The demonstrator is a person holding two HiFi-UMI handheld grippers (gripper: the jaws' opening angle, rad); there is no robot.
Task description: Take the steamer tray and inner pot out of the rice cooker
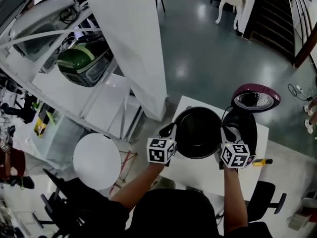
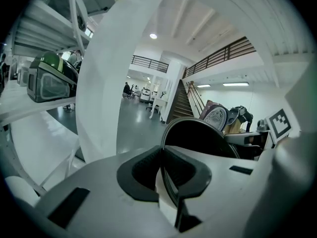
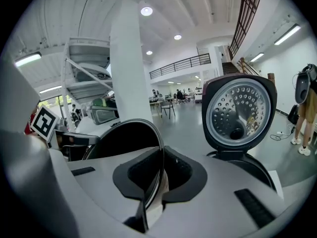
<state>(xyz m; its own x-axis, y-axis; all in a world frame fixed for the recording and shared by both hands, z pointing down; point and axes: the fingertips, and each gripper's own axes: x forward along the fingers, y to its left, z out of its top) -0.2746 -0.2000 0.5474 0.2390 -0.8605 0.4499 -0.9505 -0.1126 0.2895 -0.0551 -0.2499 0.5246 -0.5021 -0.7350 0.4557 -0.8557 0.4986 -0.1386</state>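
Head view shows left claw (image 1: 170, 131) and right claw (image 1: 227, 133) each pinching the inner pot (image 1: 198, 132) rim, so keep both level while lowering it onto the worktop (image 1: 195, 171).

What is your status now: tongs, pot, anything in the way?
Left tongs and right tongs shut on inner pot rim. Pot out, held over table beside open rice cooker. Nothing in the way.

Left tool (image 1: 170, 131), right tool (image 1: 228, 133): jaws tight on inner pot (image 1: 199, 132)
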